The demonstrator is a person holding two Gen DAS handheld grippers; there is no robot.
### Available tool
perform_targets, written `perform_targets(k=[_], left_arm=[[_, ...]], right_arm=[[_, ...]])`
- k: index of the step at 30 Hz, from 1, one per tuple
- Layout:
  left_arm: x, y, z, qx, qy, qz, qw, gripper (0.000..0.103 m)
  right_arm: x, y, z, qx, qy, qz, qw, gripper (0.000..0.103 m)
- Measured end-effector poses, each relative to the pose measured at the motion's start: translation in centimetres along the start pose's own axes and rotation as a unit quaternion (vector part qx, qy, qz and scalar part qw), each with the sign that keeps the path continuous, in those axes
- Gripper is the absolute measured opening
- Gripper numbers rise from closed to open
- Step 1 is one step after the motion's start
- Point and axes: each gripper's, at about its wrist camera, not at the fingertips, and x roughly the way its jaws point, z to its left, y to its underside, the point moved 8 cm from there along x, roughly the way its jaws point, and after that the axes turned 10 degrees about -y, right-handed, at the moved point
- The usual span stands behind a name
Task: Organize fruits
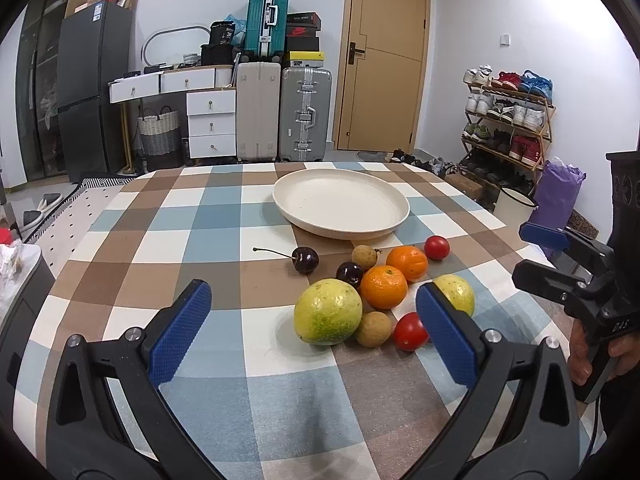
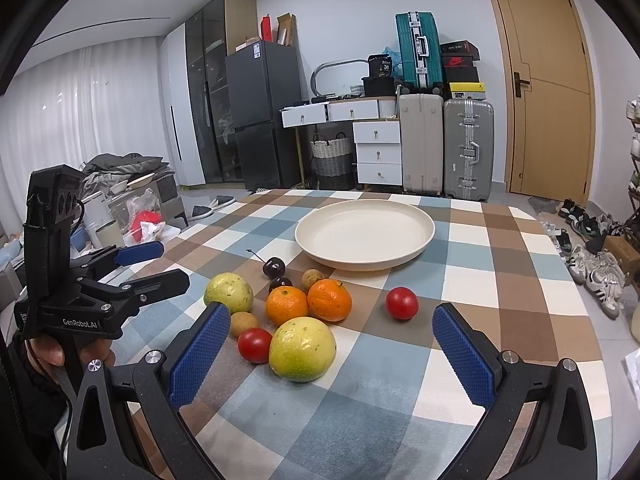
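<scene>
Yellow-green round fruit point(image 1: 328, 312) sits on the checked desk point(image 1: 224, 220) just ahead of your left hand-held gripper point(image 1: 312, 336), between its wide-open, empty fingers. Your right hand-held gripper point(image 2: 328, 356) is wide open too, near another one point(image 2: 302, 349).

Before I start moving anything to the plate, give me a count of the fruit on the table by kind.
Yellow-green guavas: 2
Oranges: 2
Red tomatoes: 2
Dark cherries: 2
Brown longans: 2
Total: 10, none on the plate yet.
</scene>
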Motion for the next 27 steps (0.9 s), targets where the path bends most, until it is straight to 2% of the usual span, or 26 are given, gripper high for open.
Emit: perform_targets(k=[27], left_arm=[[0.02,0.1,-0.32,0.008,-0.001,0.0,1.0,0.102]], right_arm=[[0.14,0.04,0.04,-0.002,0.001,0.002,1.0,0.103]])
